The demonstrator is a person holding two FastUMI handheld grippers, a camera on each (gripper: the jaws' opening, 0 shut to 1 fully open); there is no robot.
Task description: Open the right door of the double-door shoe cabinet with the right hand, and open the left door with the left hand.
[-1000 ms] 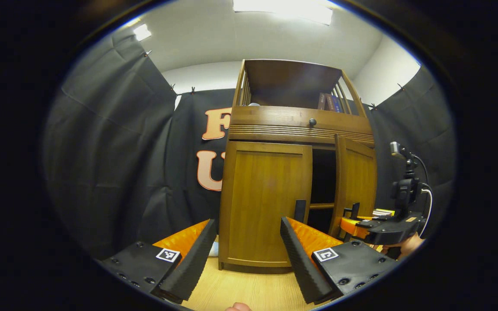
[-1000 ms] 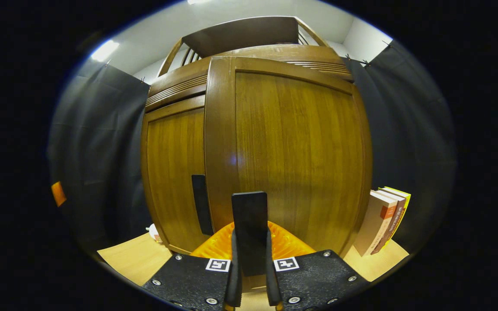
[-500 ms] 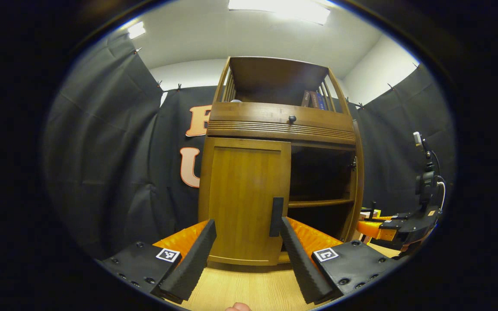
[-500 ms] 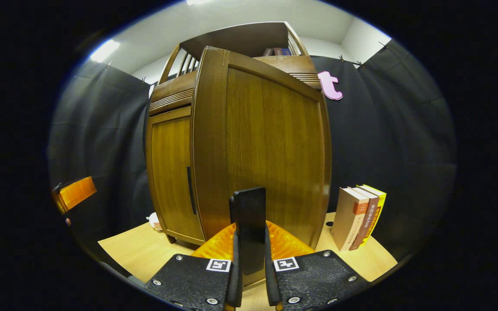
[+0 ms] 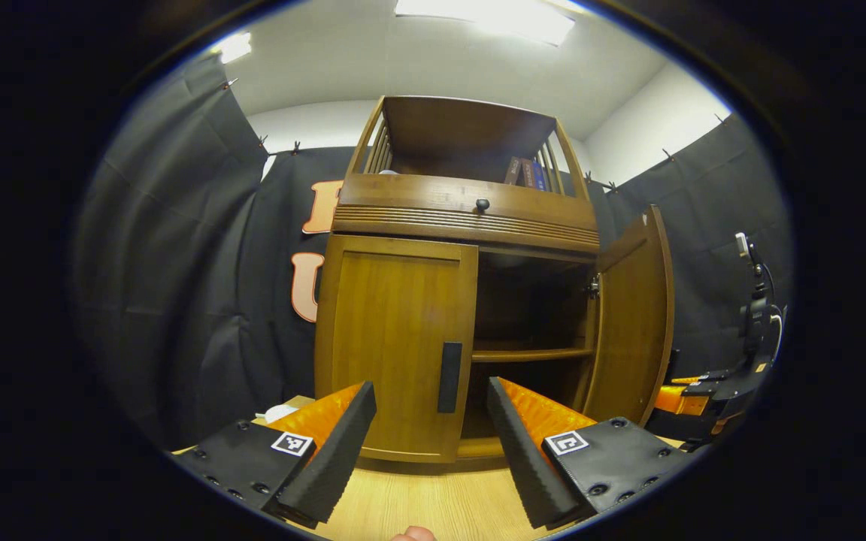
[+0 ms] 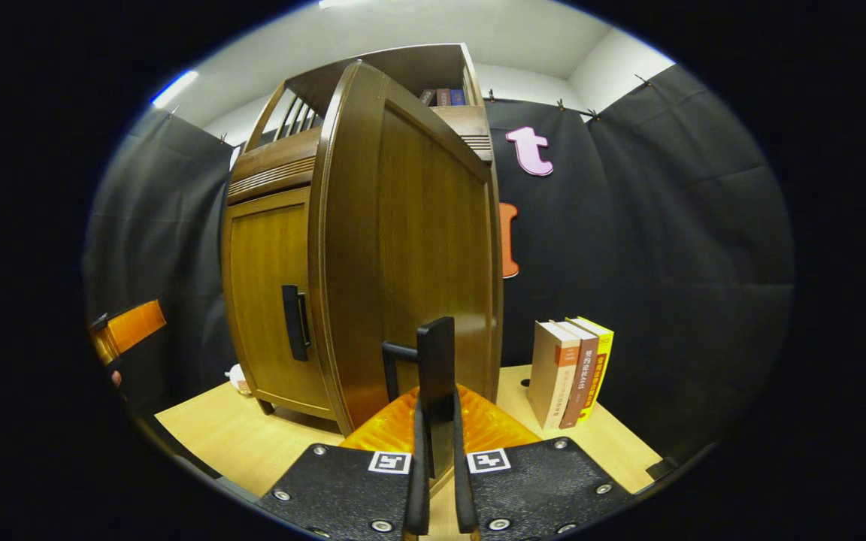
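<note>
The wooden shoe cabinet (image 5: 463, 218) stands on a light table. Its left door (image 5: 395, 346) is closed, with a dark vertical handle (image 5: 449, 377) at its inner edge. My left gripper (image 5: 430, 391) is open in front of that door, a short way off, its fingers either side of the handle in the left gripper view. The right door (image 5: 632, 315) is swung wide open, baring a dark interior with a shelf (image 5: 531, 353). In the right gripper view my right gripper (image 6: 437, 409) is shut on the right door's handle (image 6: 435, 353), with the right door (image 6: 418, 248) seen nearly edge-on.
Three books (image 6: 572, 372) stand on the table (image 6: 252, 443) right of the cabinet, close behind the open door. A small white object (image 5: 279, 412) lies by the cabinet's left foot. A drawer with a knob (image 5: 482, 204) sits above the doors. Black cloth walls surround the booth.
The right door has swung from slightly ajar to wide open, pulled by my right gripper on its handle. My left gripper stayed open, with the left door's handle now centred between its fingers.
</note>
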